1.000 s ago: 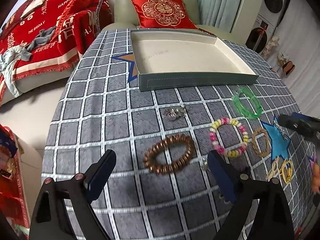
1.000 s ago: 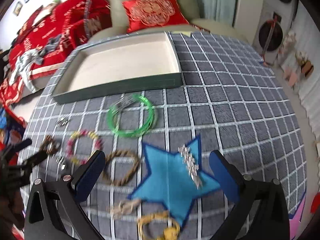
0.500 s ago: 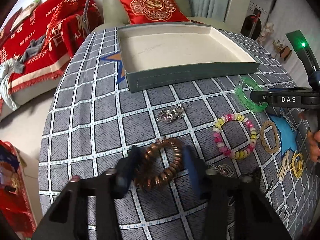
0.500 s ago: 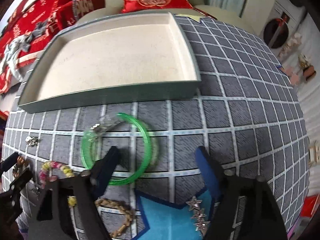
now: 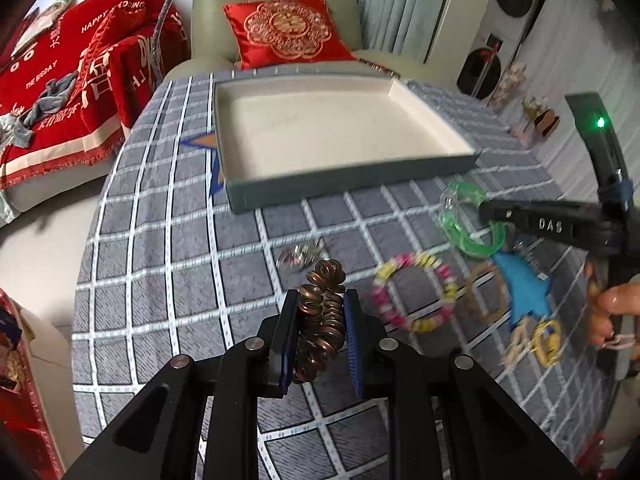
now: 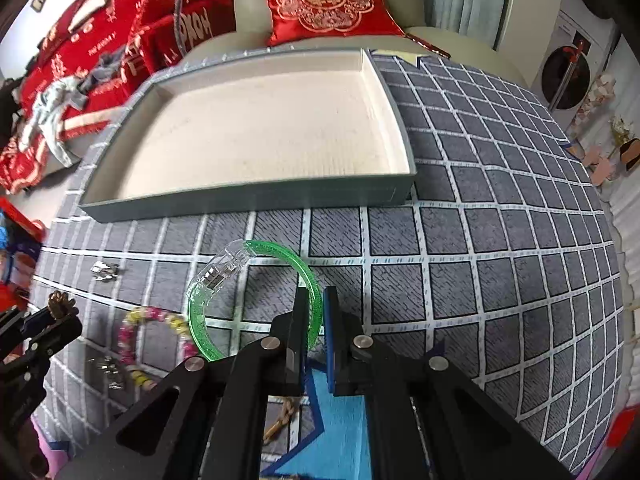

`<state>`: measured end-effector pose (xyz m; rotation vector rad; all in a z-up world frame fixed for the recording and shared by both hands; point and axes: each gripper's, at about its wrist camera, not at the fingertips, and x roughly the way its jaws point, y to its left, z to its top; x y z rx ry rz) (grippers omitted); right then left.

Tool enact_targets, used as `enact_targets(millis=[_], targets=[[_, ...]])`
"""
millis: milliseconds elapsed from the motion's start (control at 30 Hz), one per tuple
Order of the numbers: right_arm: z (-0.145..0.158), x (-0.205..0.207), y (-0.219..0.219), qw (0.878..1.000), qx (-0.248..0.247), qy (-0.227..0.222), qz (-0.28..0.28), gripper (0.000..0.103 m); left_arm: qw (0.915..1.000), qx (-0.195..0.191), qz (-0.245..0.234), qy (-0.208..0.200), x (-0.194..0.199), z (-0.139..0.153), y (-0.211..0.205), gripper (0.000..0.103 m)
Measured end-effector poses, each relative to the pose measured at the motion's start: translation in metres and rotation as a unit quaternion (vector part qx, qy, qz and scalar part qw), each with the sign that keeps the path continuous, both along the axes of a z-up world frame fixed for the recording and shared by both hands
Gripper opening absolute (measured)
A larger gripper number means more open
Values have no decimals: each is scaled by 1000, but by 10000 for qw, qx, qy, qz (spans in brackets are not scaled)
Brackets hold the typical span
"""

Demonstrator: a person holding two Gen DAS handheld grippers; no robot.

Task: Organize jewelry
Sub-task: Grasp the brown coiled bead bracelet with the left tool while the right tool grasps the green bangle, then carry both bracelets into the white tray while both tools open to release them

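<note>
- Copper coil bracelet (image 5: 322, 312): pinched between the left hand-held gripper (image 5: 320, 320) fingers, squashed narrow, above the tabletop (image 5: 168, 280).
- Green bangle (image 6: 256, 296): right hand-held gripper (image 6: 316, 320) clamped on its rim, near the tray.
- Tray (image 6: 248, 200): just beyond both.
- Bead bracelet (image 5: 412, 292): lying flat on the tabletop between them.

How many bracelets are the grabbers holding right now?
2. The left gripper pinches the copper coil bracelet; the right gripper pinches the green bangle. Others lie on the table, some maybe hidden.
</note>
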<state>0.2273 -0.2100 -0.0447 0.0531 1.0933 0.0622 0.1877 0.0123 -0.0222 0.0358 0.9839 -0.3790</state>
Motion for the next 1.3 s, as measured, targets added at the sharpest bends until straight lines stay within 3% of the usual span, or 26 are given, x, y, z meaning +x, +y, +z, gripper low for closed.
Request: enact_targets(millis=[200, 333, 467, 733, 900, 967, 1167, 1300], targets=[[32, 3, -12, 9992, 362, -179, -2, 7, 9995, -306, -1, -107, 18, 40, 2, 36], [53, 19, -18, 9986, 417, -321, -26, 7, 9987, -280, 98, -412, 46, 66, -5, 36], [64, 48, -20, 9986, 405, -351, -42, 7, 9977, -458, 336, -378, 79, 70, -8, 36], [56, 111, -14, 9985, 427, -326, -43, 7, 9960, -233, 818, -287, 153, 46, -23, 36], [37, 151, -12, 9986, 420, -270, -161, 7, 9954, 361, 845, -284, 194, 15, -39, 36], [26, 165, -12, 9987, 411, -203, -209, 7, 9957, 375, 843, -117, 206, -1, -42, 36], [0, 187, -7, 9996, 195, -71, -165, 7, 9948, 553, 844, 144, 219, -31, -50, 36], [-12, 190, -8, 9997, 132, 5, -191, 7, 9941, 748, 782, 9, 219, -32, -55, 36]])
